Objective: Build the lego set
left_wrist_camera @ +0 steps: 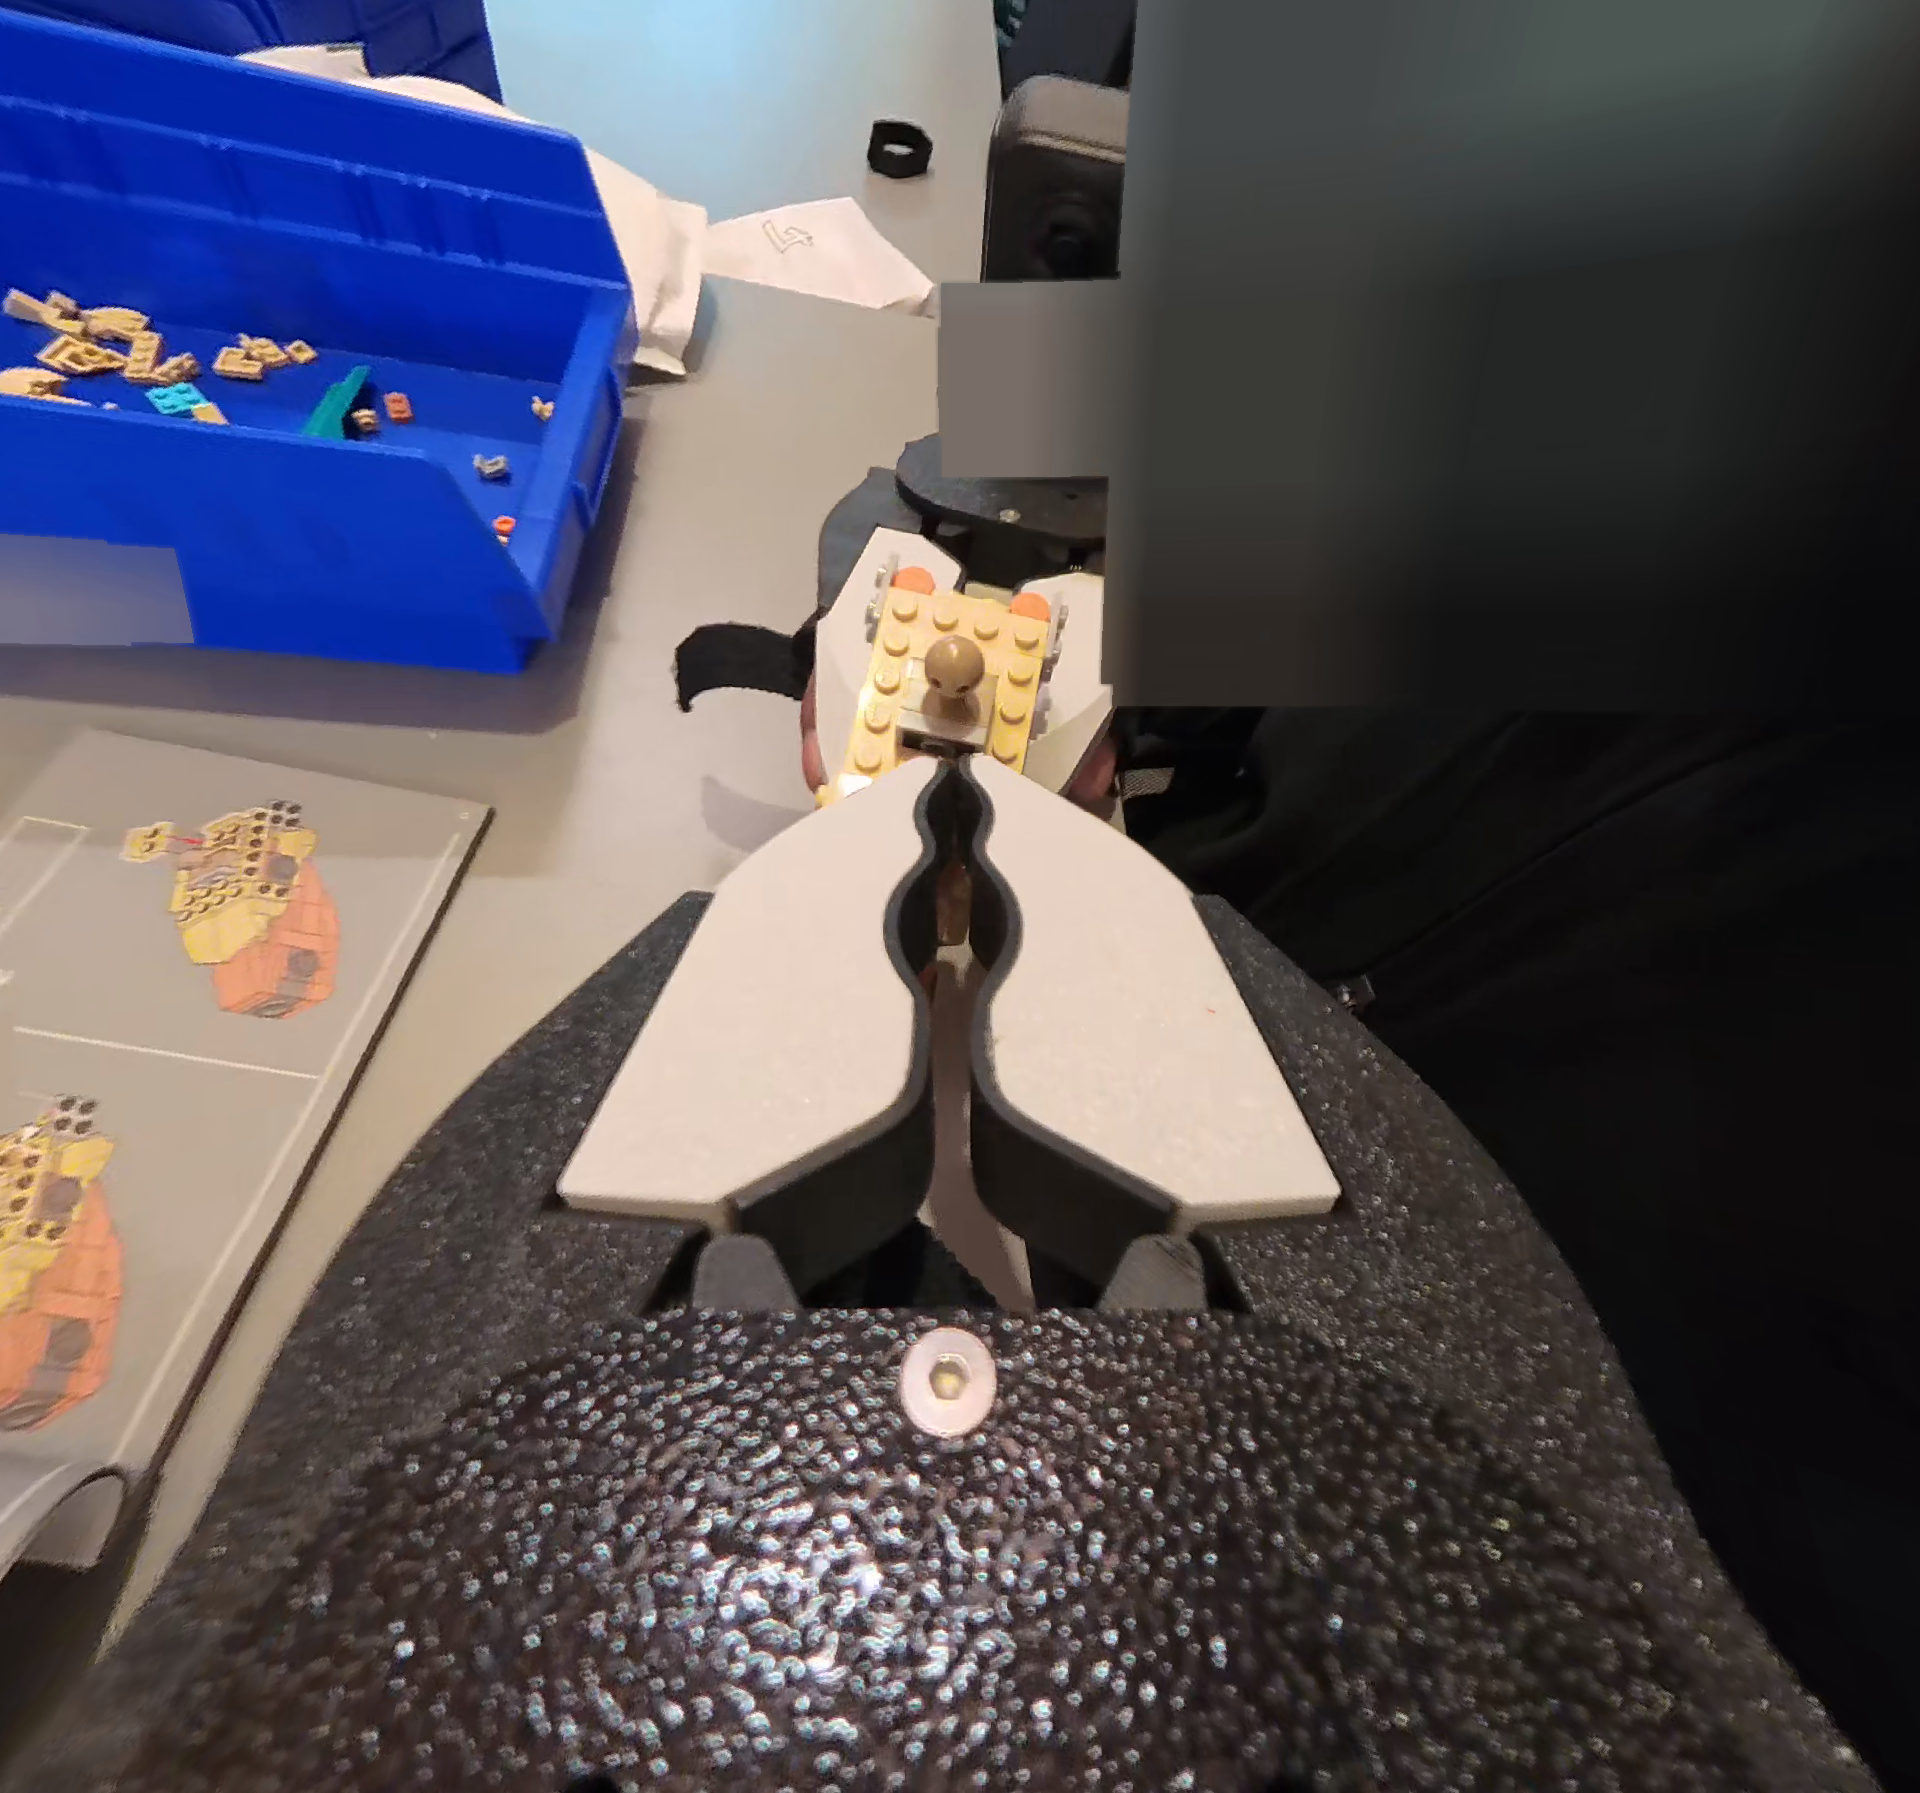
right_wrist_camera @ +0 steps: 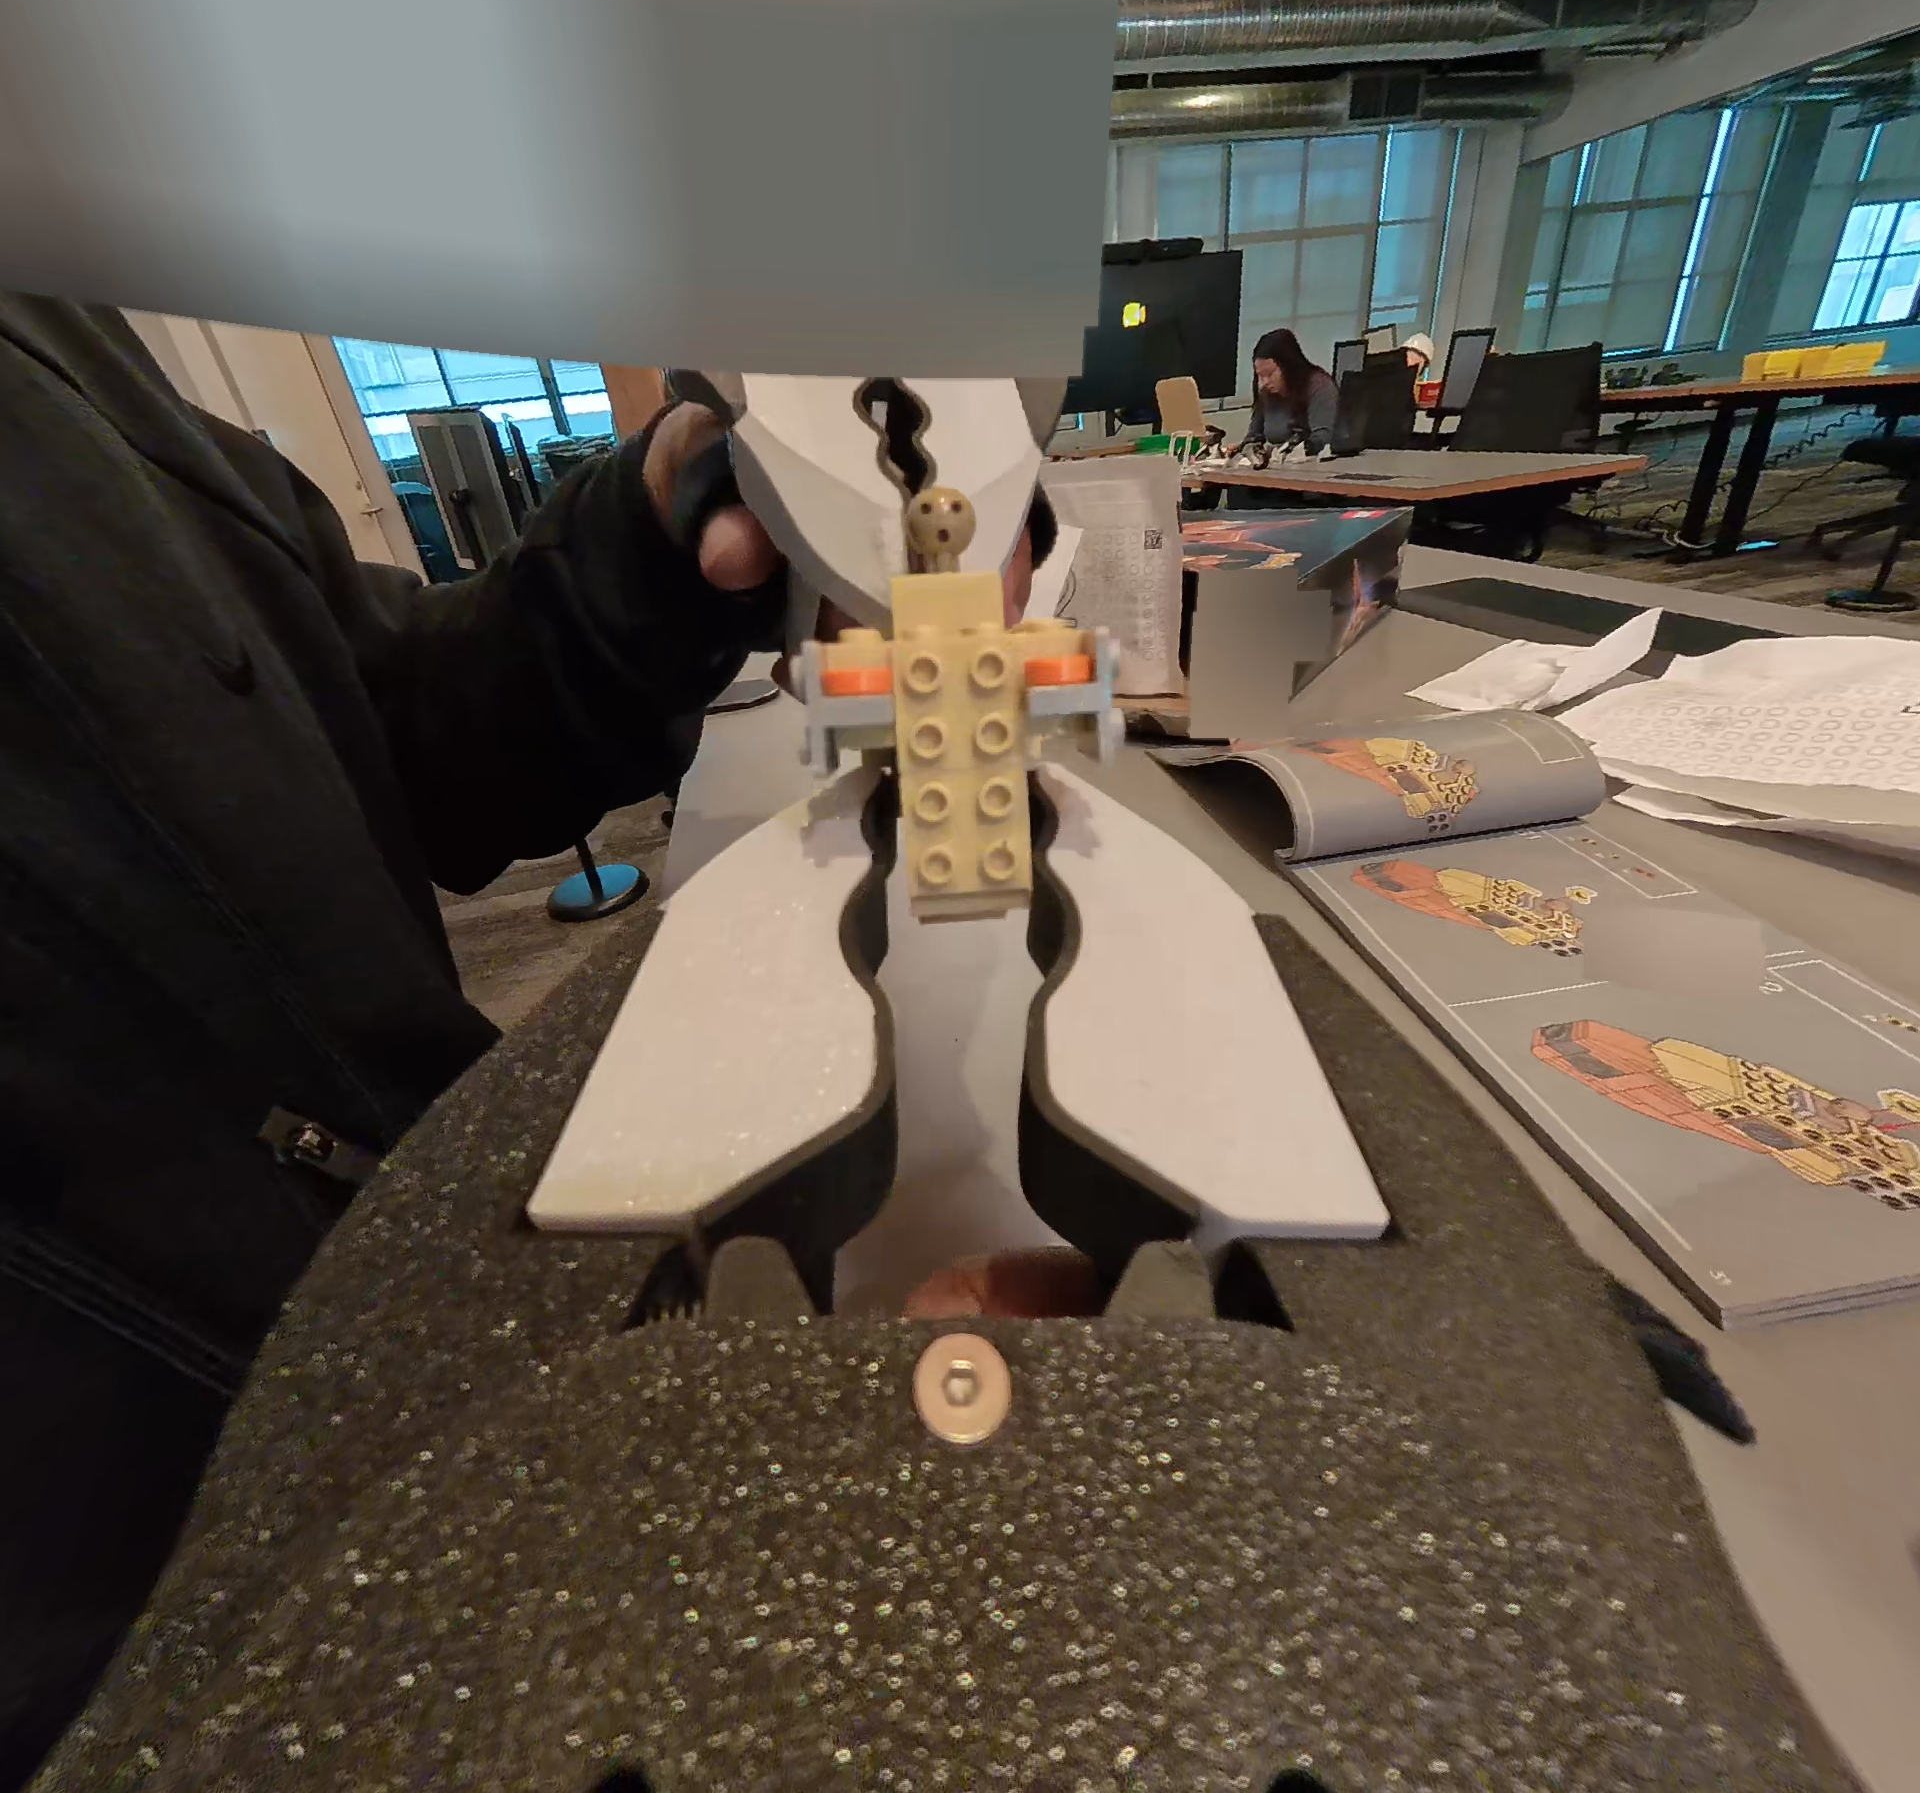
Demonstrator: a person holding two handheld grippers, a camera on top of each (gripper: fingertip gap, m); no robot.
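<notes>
My right gripper [right_wrist_camera: 961,813] is shut on a tan lego assembly [right_wrist_camera: 956,704] with orange round plates and grey side clips, and holds it in the air. A dark-tan ball-joint piece [right_wrist_camera: 940,522] stands on its far end. My left gripper [left_wrist_camera: 951,769] is shut, and its tips touch the grey base just below the ball piece [left_wrist_camera: 954,668] on the assembly [left_wrist_camera: 935,621]. I cannot tell whether it pinches anything. The right gripper's fingers [left_wrist_camera: 857,642] show on both sides of the assembly. The left gripper also shows in the right wrist view [right_wrist_camera: 900,548], facing me.
A blue bin [left_wrist_camera: 312,538] with several loose tan pieces [left_wrist_camera: 125,351] stands at the left. The open instruction booklet [left_wrist_camera: 208,1016] [right_wrist_camera: 1662,1016] lies on the grey table. A set box [right_wrist_camera: 1299,600] and white paper bags [right_wrist_camera: 1766,735] lie behind. A black sleeve [right_wrist_camera: 312,704] fills the left. Only a small space, under 4 cm, lies between the two pairs of fingers.
</notes>
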